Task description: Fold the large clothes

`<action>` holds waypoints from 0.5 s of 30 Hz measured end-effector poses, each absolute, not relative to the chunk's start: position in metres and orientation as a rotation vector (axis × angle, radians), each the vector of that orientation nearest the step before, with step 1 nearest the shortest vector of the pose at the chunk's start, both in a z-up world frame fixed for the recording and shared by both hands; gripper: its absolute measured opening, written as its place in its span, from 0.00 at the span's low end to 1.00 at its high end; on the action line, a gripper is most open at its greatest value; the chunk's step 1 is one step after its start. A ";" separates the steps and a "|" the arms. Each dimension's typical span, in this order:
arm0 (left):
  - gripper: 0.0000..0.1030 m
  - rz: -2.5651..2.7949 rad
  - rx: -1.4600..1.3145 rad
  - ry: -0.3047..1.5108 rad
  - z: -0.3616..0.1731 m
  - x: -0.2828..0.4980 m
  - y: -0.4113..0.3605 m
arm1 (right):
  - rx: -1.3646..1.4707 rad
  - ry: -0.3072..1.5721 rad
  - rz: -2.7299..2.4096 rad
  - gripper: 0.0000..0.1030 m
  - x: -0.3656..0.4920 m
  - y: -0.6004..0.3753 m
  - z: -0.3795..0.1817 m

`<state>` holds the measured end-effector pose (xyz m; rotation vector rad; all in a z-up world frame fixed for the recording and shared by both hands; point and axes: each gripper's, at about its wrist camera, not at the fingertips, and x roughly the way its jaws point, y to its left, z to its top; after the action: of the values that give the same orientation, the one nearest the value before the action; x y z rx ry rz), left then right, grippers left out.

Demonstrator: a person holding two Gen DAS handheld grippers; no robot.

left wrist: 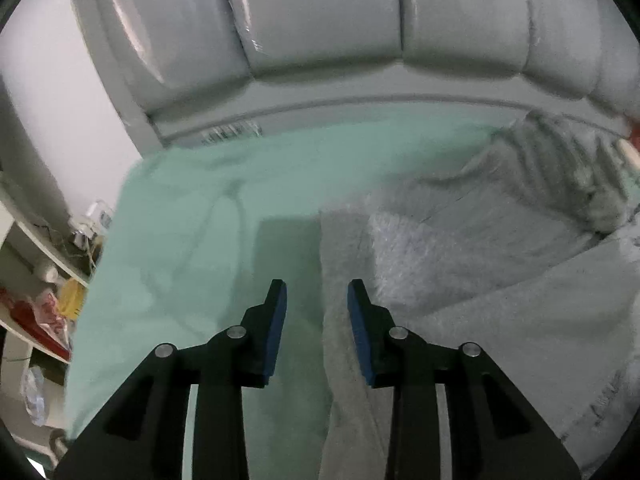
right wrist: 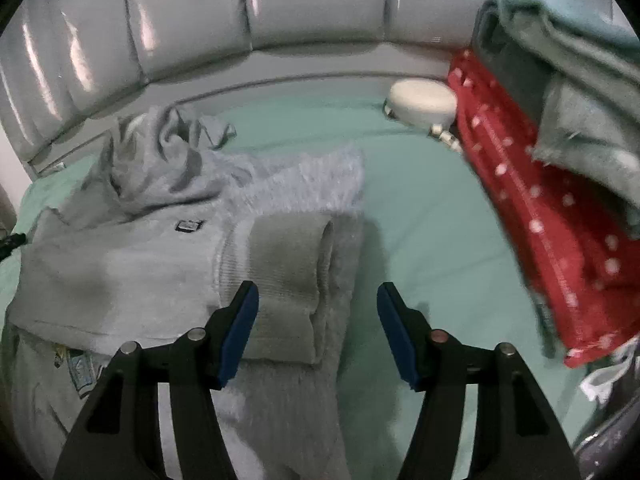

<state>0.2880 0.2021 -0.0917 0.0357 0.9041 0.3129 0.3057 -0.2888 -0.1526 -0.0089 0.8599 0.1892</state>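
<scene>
A grey fleece hoodie [right wrist: 132, 256] lies partly folded on the mint green bedsheet [right wrist: 420, 216], hood [right wrist: 168, 152] bunched toward the headboard, one ribbed sleeve cuff [right wrist: 292, 256] folded across its right side. In the left wrist view the same hoodie [left wrist: 480, 264] fills the right half. My left gripper [left wrist: 317, 292] is open and empty, hovering over the hoodie's left edge where it meets the sheet [left wrist: 192, 240]. My right gripper [right wrist: 318, 294] is open and empty, just above the sleeve cuff and the hoodie's right edge.
A padded grey headboard [right wrist: 312, 4] runs along the far side. A red dotted cloth [right wrist: 540, 216] and teal-grey garments [right wrist: 580, 92] pile at the right, with a white round object [right wrist: 422, 100] behind. Shelves with clutter [left wrist: 48, 300] stand left of the bed.
</scene>
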 end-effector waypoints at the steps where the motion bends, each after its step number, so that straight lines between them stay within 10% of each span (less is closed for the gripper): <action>1: 0.34 0.288 0.036 0.900 -0.082 0.280 0.198 | -0.011 0.855 0.197 0.65 0.298 -0.289 -0.147; 15: 0.47 0.008 -0.029 0.987 -0.046 0.132 0.160 | -0.035 0.845 0.266 0.75 0.191 -0.286 -0.100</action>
<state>0.1316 0.1595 -0.0462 -0.0286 0.9868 0.0085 0.1914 -0.2859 -0.1003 -0.0346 0.8451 0.2664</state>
